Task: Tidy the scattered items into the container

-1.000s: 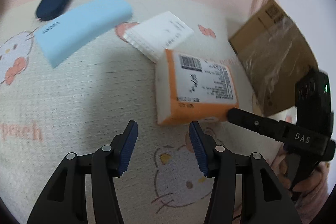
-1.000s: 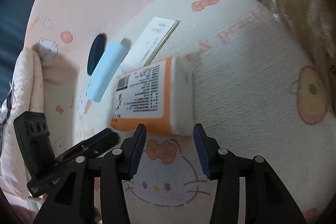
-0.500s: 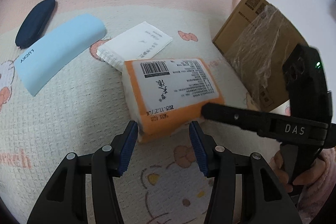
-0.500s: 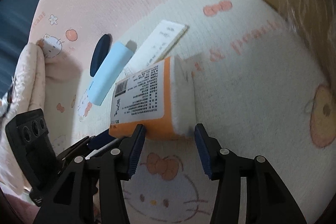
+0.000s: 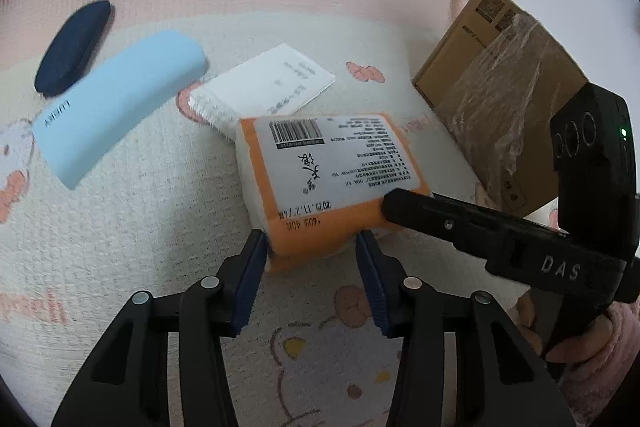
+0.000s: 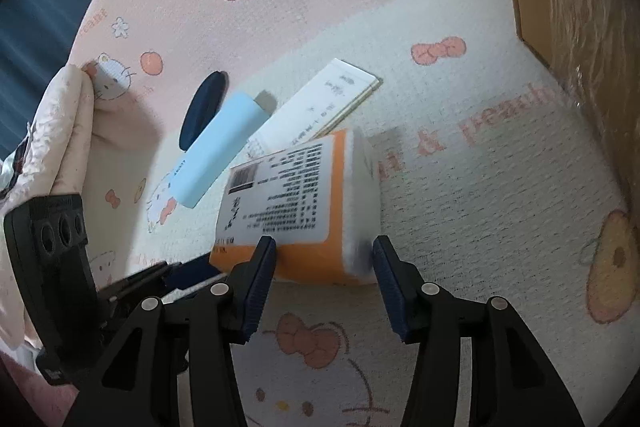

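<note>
Left wrist view: left gripper (image 5: 312,259) closing, jaws astride the near corner of the orange tissue pack (image 5: 328,183), blue pads at its sides, firm pressing not certain. Pack flat on the cartoon-cat mat (image 5: 120,247), white label with barcode, small print and a printed date. Right gripper (image 5: 404,205), marked "DAS", touching the pack's right edge. Behind: white booklet (image 5: 268,87), light blue case (image 5: 116,103) lettered "LUCKY", dark blue pouch (image 5: 72,47). Cardboard box (image 5: 500,87) to the right, partly under clear film. "cat & peach" printed on the mat.

Right wrist view: right gripper (image 6: 324,267) opening, jaws spread around the pack's (image 6: 296,211) near end, right pad clear of it. Box wall (image 6: 580,7) at upper right.
</note>
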`<state>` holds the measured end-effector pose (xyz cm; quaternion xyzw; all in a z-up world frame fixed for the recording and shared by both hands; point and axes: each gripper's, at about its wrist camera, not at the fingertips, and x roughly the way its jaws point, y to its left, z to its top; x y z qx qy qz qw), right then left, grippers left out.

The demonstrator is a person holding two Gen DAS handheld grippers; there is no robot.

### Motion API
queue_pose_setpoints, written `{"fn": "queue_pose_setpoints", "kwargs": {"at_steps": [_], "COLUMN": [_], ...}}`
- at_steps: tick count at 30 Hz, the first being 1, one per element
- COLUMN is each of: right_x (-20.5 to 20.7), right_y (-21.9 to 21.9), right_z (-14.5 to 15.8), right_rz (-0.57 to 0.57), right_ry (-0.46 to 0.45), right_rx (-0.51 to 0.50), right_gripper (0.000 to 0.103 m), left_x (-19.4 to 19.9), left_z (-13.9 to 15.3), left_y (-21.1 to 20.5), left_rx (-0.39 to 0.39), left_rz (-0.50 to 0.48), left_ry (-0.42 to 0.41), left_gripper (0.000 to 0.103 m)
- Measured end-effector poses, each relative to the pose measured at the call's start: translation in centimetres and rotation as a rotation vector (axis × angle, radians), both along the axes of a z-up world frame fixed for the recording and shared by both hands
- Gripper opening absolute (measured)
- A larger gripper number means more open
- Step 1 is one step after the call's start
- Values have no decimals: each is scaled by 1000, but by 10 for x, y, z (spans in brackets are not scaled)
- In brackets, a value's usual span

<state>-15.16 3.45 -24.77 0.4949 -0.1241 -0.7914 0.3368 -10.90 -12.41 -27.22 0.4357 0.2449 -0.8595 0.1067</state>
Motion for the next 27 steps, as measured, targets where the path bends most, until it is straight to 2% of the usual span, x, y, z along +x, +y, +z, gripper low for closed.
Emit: {"fn": "queue_pose_setpoints", "kwargs": {"at_steps": [4,7,11,14,17,19,22,27], "right_x": [17,26,30,24,11,3,-9,-21], "right_y": [12,22,28,26,23,18,14,11], "right_z": [27,41,46,39,22,13,5,-18], "right_rz": [-23,-50,-74,-79,-72,-69,-83,-79], "right_ry": [86,118,91,35,-30,-31,-12,-70], "right_rx": [-69,-111,-144,-123,-97,-75,-73,-33], "right_gripper": [48,48,48,48,48,48,48,48], "left_x": [10,15,18,11,1,-4,-15,-40], "left_z": [32,51,63,57,38,32,24,-1], "left_y": [4,10,18,17,8,-5,-24,-47], "left_rx": [-17,-6,-11,-9,8,50,124,185], "left_rz": [-16,-27,-27,-28,4,42,96,147], "left_ry": [57,85,108,85,44,84,90,2], "left_gripper": [49,49,49,49,49,49,49,49]}}
